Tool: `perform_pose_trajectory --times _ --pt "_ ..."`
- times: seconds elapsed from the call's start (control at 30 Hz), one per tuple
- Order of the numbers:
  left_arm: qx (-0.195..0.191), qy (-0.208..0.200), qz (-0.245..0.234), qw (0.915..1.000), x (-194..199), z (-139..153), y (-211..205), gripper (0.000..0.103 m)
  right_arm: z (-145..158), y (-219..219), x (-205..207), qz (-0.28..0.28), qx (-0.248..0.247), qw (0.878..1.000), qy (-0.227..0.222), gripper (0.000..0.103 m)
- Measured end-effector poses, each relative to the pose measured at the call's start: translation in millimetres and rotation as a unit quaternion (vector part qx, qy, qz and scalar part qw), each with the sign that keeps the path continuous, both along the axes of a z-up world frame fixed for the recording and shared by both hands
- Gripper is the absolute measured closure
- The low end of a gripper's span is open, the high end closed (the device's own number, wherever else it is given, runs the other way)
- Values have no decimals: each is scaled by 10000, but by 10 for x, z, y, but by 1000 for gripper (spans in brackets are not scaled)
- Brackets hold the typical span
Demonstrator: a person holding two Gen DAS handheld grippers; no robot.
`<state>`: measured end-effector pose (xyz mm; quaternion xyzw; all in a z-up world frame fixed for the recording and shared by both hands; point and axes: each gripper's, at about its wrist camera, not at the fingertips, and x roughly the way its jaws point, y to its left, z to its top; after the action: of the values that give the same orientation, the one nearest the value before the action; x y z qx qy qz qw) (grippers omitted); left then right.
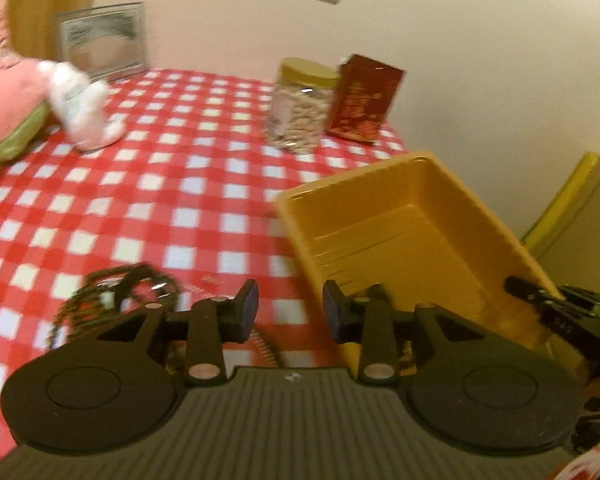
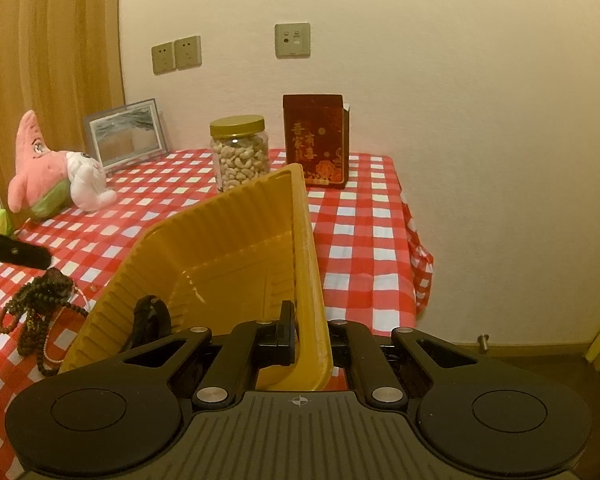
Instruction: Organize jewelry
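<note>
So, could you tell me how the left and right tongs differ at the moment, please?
The left tongs stand open with nothing between the pads; the right tongs are shut on the wall of the yellow tray. The left tongs sit over the checked cloth near the bead pile; the right tongs tilt the tray up by its edge. Both are black and point down toward the table.

The yellow tray (image 2: 236, 240) looks like smooth, ribbed plastic. A glossy checked cloth (image 2: 360, 220) covers the tabletop. The bead strings (image 2: 40, 300) look dark and matt.
</note>
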<state>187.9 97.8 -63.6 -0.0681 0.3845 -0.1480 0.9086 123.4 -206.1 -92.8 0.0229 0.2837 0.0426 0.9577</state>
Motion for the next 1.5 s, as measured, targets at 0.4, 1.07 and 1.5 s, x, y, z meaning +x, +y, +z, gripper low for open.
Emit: perform_pose_trajectory --times 0.4,1.07,1.5 --pt "442 104 -90 9989 27 -181 262 72 -56 2 12 -116 -87 9999 -40 98" --pt "1094 40 -1073 9882 556 -482 145 72 -101 -180 -61 -854 -170 9962 -35 98" --pt "1330 317 -1446 9800 962 -778 99 87 -92 -161 -53 -1114 -188 9936 21 98"
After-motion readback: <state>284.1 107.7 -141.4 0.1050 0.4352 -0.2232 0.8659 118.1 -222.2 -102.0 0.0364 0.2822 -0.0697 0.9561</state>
